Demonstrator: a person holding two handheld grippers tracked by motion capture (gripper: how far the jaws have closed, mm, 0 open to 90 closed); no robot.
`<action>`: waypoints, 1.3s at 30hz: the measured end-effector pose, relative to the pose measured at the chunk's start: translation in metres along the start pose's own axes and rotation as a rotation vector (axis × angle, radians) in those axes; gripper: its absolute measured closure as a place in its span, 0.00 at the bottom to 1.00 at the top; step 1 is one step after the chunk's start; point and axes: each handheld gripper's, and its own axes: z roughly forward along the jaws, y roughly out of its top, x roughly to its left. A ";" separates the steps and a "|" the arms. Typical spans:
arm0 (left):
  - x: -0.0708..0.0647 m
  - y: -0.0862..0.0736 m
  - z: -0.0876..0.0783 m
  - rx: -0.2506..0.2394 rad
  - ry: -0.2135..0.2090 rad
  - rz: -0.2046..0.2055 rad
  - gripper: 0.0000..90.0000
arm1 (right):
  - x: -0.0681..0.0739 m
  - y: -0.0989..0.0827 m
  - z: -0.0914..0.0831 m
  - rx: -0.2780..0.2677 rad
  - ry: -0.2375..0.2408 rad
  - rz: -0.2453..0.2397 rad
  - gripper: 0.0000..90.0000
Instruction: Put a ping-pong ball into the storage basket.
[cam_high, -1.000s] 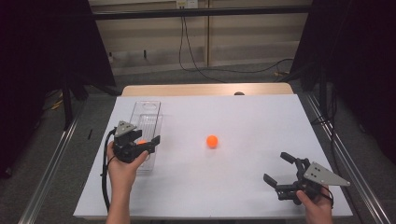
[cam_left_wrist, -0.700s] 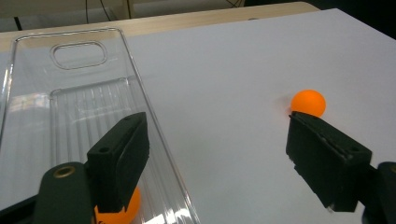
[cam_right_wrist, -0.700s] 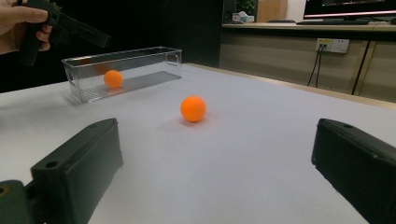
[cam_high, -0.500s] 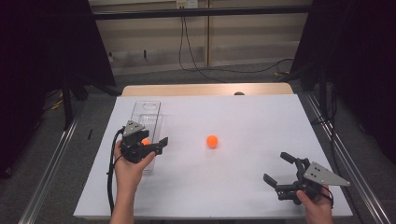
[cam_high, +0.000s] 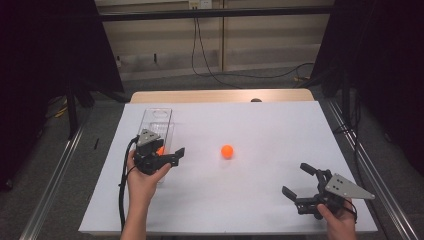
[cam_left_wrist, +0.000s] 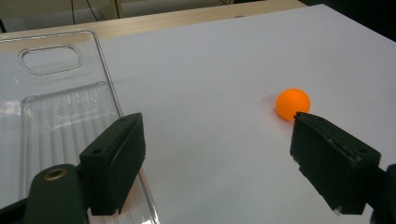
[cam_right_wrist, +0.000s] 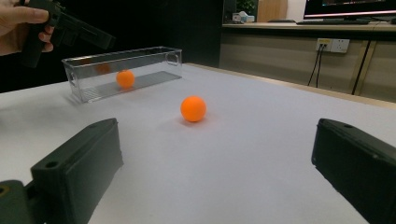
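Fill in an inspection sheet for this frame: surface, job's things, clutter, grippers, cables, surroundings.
Surface: white table top with a wooden edge at the far side.
Job's things: clear plastic box at the left; one orange ball in the box; one orange ball on the table, mid-table.
Clutter: nothing seen.
Grippers: left gripper over the box's near end, jaws just been opening, nothing between them; right gripper open at the near right corner, holding nothing.
Cables: black cable trailing from the left gripper; wires on the floor beyond the table.
Surroundings: dark curtains on both sides, pale wall behind.
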 end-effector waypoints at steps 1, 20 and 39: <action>-0.001 0.000 0.001 -0.002 0.000 -0.002 0.20 | 0.000 0.000 0.000 0.000 0.000 0.001 0.01; -0.016 0.001 0.013 0.021 -0.035 0.028 0.16 | 0.000 0.000 0.000 -0.002 0.000 0.000 0.01; -0.028 -0.002 0.026 0.042 -0.071 0.043 0.14 | 0.000 0.000 0.000 0.000 0.001 -0.001 0.01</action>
